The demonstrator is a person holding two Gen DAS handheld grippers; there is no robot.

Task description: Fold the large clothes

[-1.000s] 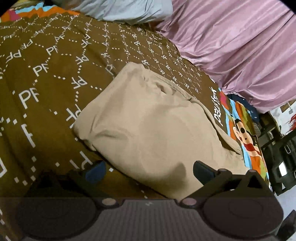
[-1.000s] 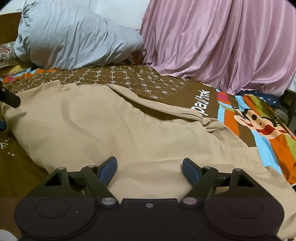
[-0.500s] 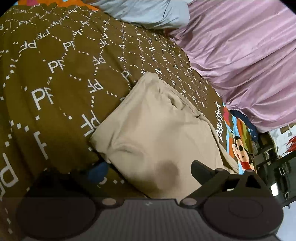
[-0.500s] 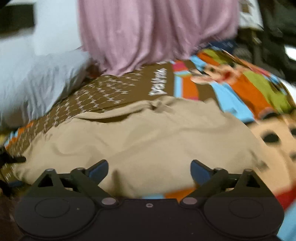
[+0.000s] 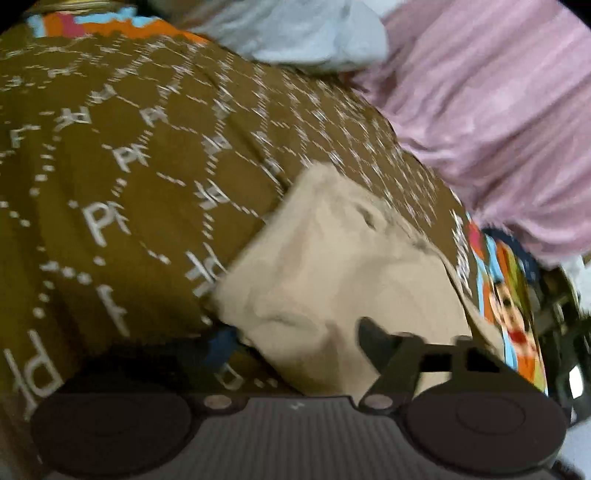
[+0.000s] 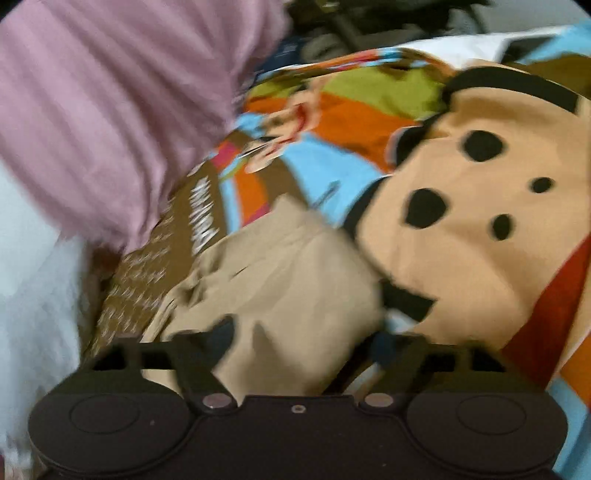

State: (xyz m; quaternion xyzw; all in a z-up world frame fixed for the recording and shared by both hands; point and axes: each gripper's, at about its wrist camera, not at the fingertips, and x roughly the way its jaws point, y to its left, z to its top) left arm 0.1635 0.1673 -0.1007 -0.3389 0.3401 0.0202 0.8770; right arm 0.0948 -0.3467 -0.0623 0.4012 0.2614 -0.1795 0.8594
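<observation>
A beige garment [image 5: 332,280] lies folded into a long band on a brown bed cover [image 5: 110,177] printed with white letters. My left gripper [image 5: 295,341] sits low at the band's near left corner. Its jaws are closing, and the cloth bulges up between them; the blue pad [image 5: 221,343] is at the fold's edge. At the band's other end [image 6: 280,288], my right gripper [image 6: 303,338] is tilted over the cartoon print. Its jaws are also closing with the beige cloth filling the gap. Both views are blurred, so I cannot see firm pinching.
A pink curtain [image 5: 498,110] hangs along the far side of the bed. A pale grey-blue pillow [image 5: 295,33] lies at the head. Past the bed's colourful cartoon end [image 6: 461,206] stands dark furniture [image 5: 561,332].
The right gripper swept along the garment to its end over the cartoon print and rolled. Both pairs of jaws have narrowed around the beige cloth. The left gripper hardly shifted.
</observation>
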